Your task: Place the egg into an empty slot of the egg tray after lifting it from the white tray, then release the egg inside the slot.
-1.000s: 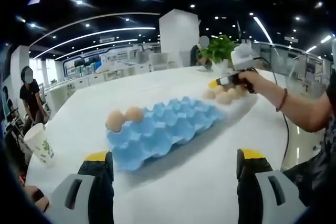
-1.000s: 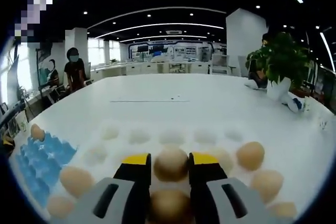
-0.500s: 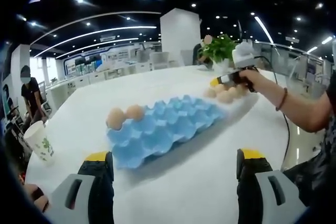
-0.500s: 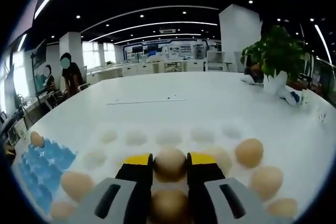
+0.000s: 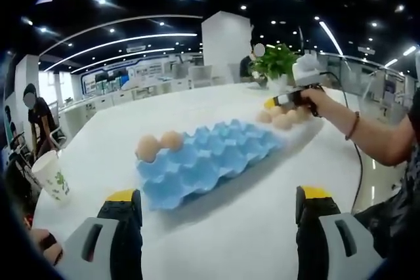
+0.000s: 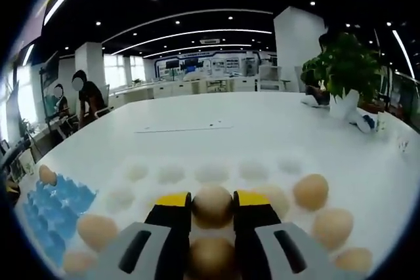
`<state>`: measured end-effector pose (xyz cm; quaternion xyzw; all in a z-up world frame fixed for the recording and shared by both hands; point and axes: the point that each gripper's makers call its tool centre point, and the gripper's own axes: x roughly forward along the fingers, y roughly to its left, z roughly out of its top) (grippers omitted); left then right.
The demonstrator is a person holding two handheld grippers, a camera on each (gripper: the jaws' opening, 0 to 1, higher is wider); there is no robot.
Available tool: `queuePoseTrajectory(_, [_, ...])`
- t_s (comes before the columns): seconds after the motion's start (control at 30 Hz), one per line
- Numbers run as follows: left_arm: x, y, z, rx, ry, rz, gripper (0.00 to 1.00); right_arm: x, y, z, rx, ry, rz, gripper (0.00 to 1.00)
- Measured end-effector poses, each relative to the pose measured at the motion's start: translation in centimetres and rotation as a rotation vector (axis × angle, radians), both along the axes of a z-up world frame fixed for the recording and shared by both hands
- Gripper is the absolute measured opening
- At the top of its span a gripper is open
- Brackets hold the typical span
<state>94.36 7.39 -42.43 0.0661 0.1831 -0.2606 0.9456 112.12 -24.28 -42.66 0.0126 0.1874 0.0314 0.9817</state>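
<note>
My right gripper (image 6: 212, 205) is shut on a brown egg (image 6: 211, 204), just over the white tray (image 6: 216, 172). Several more eggs rest in that tray, among them one (image 6: 310, 191) to the right and one (image 6: 97, 231) to the left. The blue egg tray (image 5: 207, 160) lies in the middle of the white table and holds two eggs (image 5: 159, 144) at its far left corner; its other slots are bare. In the left gripper view the right gripper (image 5: 275, 102) shows at the far eggs (image 5: 282, 120), held by a hand. My left gripper (image 5: 216, 218) is open, low over bare table in front of the blue tray.
A paper cup (image 5: 51, 176) stands at the table's left edge. A potted plant (image 6: 346, 77) sits at the far right of the table. People stand beyond the table on the left. The blue tray (image 6: 51, 208) lies left of the white tray.
Both views shifted a little. The right gripper stays shut on the same egg at about the same height. The left gripper has not moved.
</note>
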Motion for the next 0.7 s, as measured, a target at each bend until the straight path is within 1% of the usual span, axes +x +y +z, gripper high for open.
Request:
queuePoseTrajectory(0.07, [0.0,0.2,0.1,-0.004,-0.004,0.006,1.0,0.0,0.1,0.4,-0.024,-0.022,0.01,0.25])
queuePoseTrajectory(0.17, [0.1,0.5,0.1,-0.01,-0.006,0.017,1.0,0.1,0.1,1.2,-0.034,-0.054,0.014,0.25])
queuePoseTrajectory(0.3, [0.0,0.7,0.1,-0.01,-0.004,0.02,1.0,0.0,0.6,2.1,-0.042,-0.081,0.03,0.25])
queuePoseTrajectory(0.57, [-0.1,0.5,0.1,-0.006,-0.005,0.015,1.0,-0.2,1.3,2.7,-0.044,-0.091,0.064,0.25])
queuePoseTrajectory(0.7, [0.0,0.4,0.1,-0.001,-0.003,0.012,1.0,-0.4,1.8,3.1,-0.03,-0.096,0.083,0.25])
